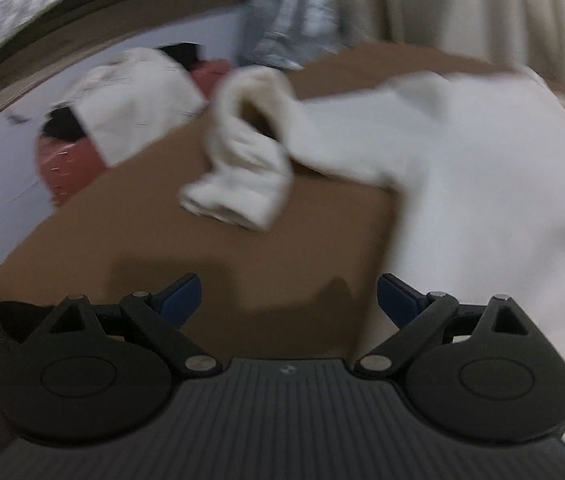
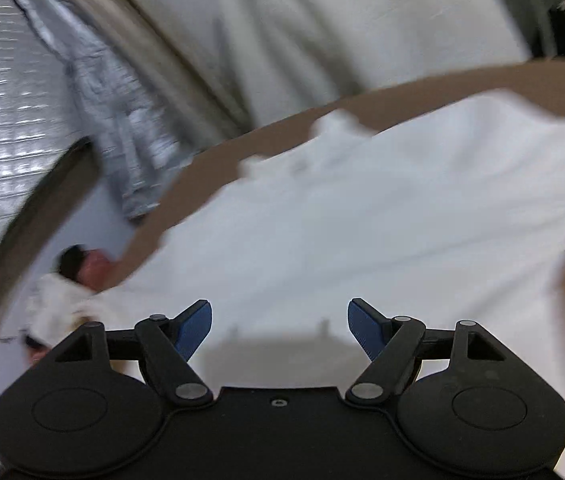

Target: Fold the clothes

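the left gripper is spread wide, blue ribbed pads empty above bare brown table. just beyond it lies a soft white shirt, its sleeve bunched and rolled toward the far left. the right gripper is also released, hovering over the shirt's smooth flat body. far left, off the table, a pile of clothes, white, black and red, sits blurred. a pale curtain hangs behind. no writing is legible.
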